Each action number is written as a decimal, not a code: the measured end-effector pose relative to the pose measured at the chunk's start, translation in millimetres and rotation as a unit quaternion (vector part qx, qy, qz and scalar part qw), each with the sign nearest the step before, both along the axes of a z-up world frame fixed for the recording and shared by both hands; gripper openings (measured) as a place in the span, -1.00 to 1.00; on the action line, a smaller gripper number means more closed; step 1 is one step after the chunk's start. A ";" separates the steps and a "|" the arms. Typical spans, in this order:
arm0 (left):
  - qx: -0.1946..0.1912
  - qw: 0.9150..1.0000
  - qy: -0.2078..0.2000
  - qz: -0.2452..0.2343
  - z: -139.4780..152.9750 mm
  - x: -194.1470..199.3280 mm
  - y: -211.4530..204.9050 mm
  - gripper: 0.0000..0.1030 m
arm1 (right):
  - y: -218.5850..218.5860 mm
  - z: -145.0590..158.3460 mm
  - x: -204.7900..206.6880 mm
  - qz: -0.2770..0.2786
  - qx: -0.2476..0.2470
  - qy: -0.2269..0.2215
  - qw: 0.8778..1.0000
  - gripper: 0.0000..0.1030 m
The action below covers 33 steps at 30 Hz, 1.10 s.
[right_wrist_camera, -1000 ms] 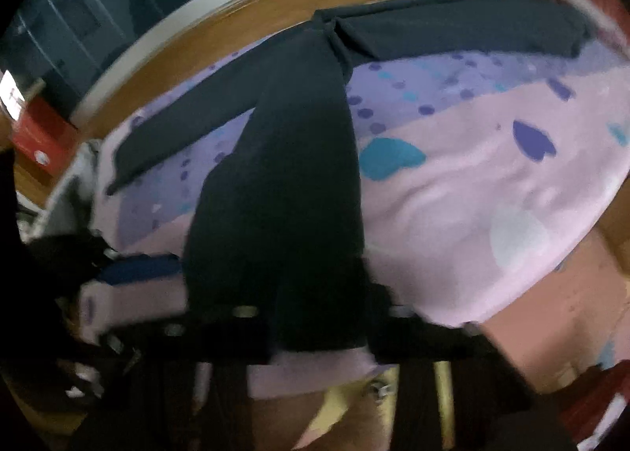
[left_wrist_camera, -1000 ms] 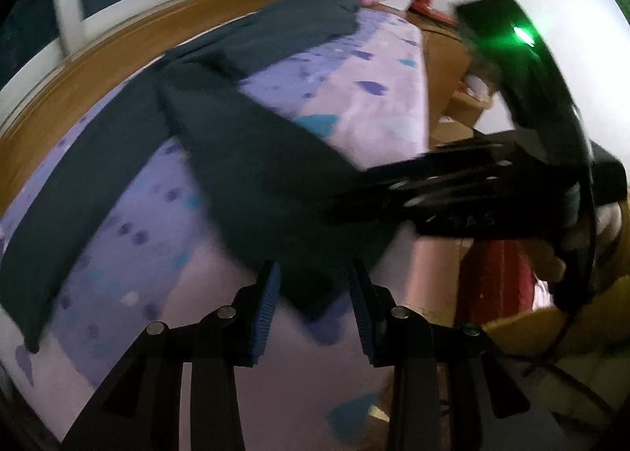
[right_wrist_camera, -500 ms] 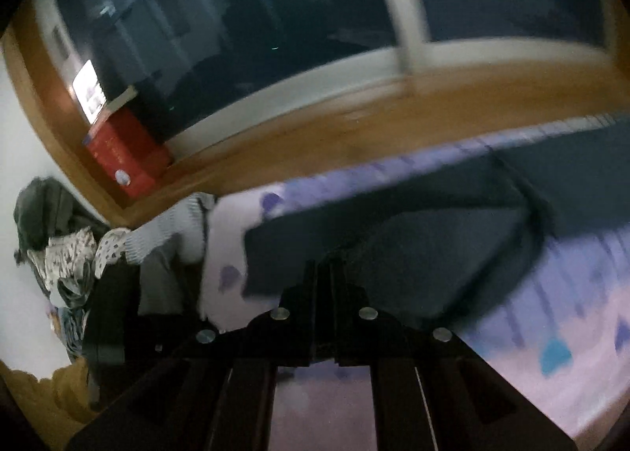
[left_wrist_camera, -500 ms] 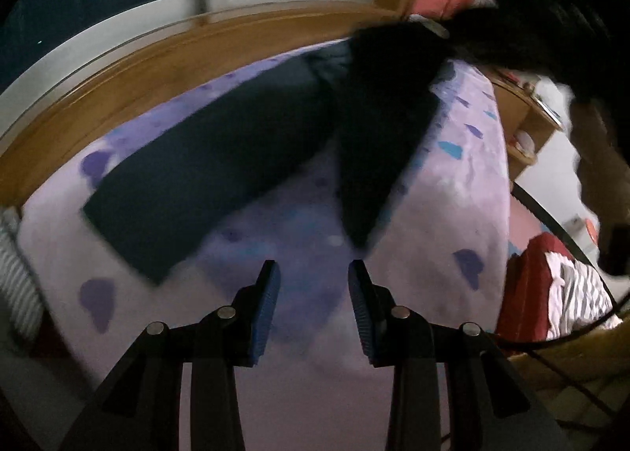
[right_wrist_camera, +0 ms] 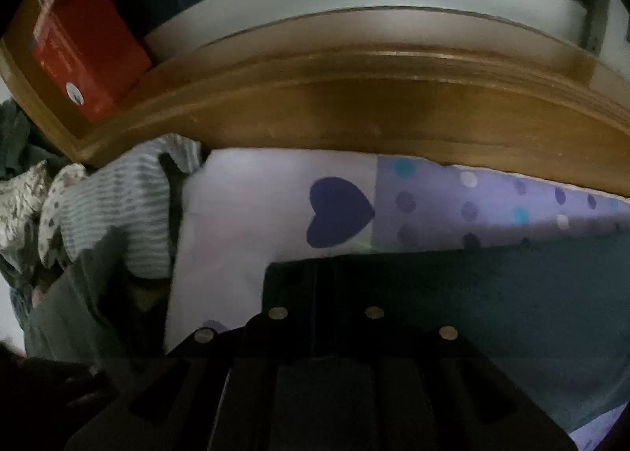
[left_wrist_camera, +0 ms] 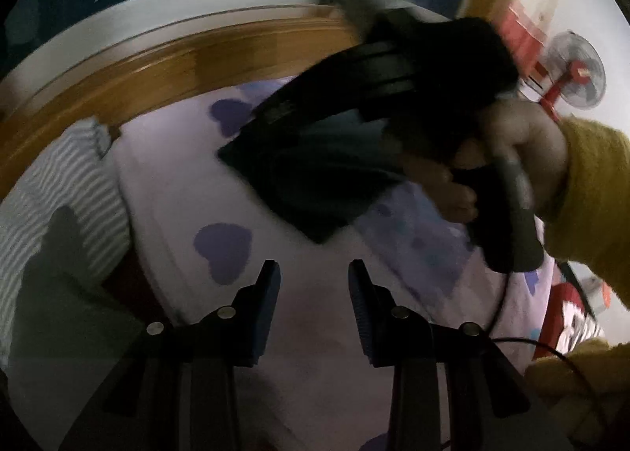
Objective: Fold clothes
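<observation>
Lilac heart-print bedsheet (left_wrist_camera: 165, 191): right gripper (right_wrist_camera: 315, 274), closed on dark flat cloth garment (left_wrist_camera: 315, 175), at one o'clock; left gripper (left_wrist_camera: 314, 285) agape, empty; fold partway.

A bed (right_wrist_camera: 252, 222) covered by a pale lilac sheet printed with purple hearts and a dotted violet band carries everything here. A dark navy cloth garment (right_wrist_camera: 531, 313) lies flat on the sheet, its straight edge running along the dotted band. At the bed's left end a grey-and-white striped fabric piece (right_wrist_camera: 118, 207) is bunched against a brown wooden ledge (right_wrist_camera: 393, 112), which borders the bed's far side.
</observation>
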<state>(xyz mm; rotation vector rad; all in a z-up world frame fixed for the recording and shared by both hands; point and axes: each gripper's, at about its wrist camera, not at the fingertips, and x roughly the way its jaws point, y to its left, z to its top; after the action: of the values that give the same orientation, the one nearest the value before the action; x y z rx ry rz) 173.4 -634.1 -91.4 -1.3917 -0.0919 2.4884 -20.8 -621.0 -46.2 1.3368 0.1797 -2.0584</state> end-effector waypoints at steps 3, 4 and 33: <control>0.004 1.000 -0.008 0.018 -2.7 -8.7 -5.5 -0.30 | 16.7 19.3 0.8 0.003 -0.036 -0.011 0.999 -0.56; 0.000 1.000 -0.007 0.022 -1.6 -11.0 -6.1 -0.30 | 29.2 26.5 4.0 -0.008 -0.056 -0.008 0.998 -0.47; -0.030 0.995 -0.006 0.099 -14.4 -107.6 -29.6 -0.38 | 11.1 -15.6 81.8 0.034 -0.087 -0.017 0.995 -0.64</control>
<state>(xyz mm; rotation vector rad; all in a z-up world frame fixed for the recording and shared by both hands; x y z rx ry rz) 65.9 -663.7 -105.8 -1.4864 -0.1674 2.6641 60.9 -609.8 -61.8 1.2407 0.0298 -1.9453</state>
